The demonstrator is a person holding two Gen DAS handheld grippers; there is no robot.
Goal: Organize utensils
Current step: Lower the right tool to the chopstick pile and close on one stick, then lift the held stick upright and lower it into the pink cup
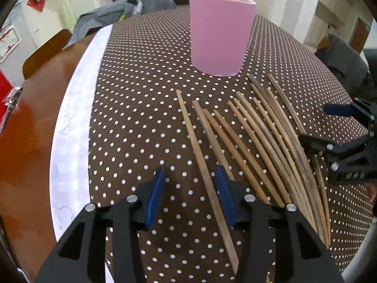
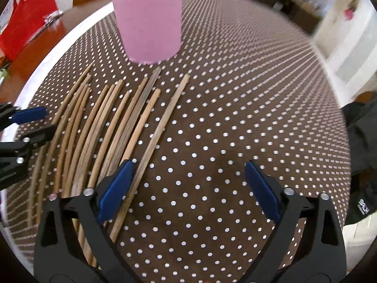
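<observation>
Several wooden chopsticks [image 1: 264,141] lie side by side on a brown polka-dot tablecloth [image 1: 141,108]; they also show in the right wrist view [image 2: 113,127]. A tall pink cup [image 1: 220,33] stands upright just beyond their far tips, also in the right wrist view [image 2: 148,16]. My left gripper [image 1: 192,186] is open, low over the cloth, its fingers either side of the leftmost chopstick [image 1: 202,162]. My right gripper [image 2: 188,181] is open wide and empty, with the rightmost chopstick [image 2: 155,136] just inside its left finger.
A white strip [image 1: 77,118] edges the cloth on the left, then bare wooden table [image 1: 26,141]. A red bag [image 2: 26,30] sits at the far left. Chairs with grey clothing [image 1: 122,14] stand behind the table.
</observation>
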